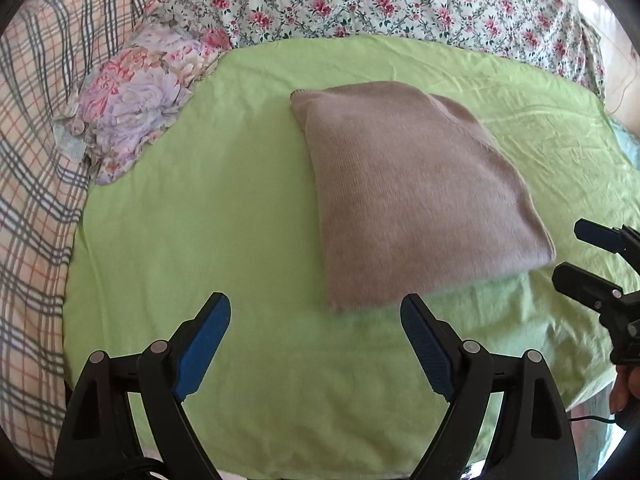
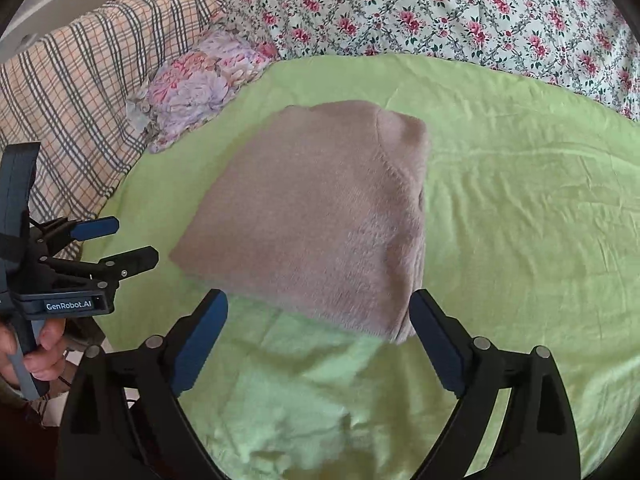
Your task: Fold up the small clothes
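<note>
A taupe knitted garment (image 1: 412,196) lies folded into a compact rectangle on the green sheet (image 1: 224,200); it also shows in the right wrist view (image 2: 320,220). My left gripper (image 1: 316,308) is open and empty, hovering just in front of the garment's near left corner. My right gripper (image 2: 320,304) is open and empty, hovering at the garment's near edge. The right gripper shows at the right edge of the left wrist view (image 1: 568,252), beside the garment. The left gripper shows at the left of the right wrist view (image 2: 136,240), beside the garment.
A crumpled floral purple-pink cloth (image 1: 136,100) lies at the sheet's far left corner. A plaid blanket (image 1: 32,160) runs along the left. A rose-patterned cover (image 1: 380,0) lies behind the sheet. The sheet's front edge (image 1: 560,392) is close to me.
</note>
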The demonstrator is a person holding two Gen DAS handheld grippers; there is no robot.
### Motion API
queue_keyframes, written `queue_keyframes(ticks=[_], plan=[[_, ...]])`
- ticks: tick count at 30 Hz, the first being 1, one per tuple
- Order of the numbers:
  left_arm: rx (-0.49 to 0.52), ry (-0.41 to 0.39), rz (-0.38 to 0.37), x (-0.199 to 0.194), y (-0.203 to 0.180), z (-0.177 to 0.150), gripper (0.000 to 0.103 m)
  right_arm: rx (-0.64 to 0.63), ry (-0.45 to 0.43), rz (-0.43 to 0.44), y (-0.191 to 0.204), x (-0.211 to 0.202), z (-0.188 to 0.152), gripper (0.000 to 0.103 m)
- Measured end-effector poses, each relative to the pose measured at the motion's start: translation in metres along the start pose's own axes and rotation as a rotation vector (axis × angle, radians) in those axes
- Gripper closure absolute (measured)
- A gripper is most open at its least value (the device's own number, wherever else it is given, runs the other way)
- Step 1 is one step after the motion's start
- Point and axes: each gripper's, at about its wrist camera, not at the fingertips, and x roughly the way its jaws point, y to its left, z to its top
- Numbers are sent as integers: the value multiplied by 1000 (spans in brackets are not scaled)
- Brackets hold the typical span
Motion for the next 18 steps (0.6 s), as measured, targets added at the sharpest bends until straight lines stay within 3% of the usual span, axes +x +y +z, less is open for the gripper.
queue_keyframes(ticks=[6, 18], plan=[[-14, -2, 12, -3, -9, -11, 14, 1, 12, -10, -1, -10, -10, 8], [2, -10, 27, 16, -1, 15, 13, 15, 60, -27, -7, 18, 12, 6]])
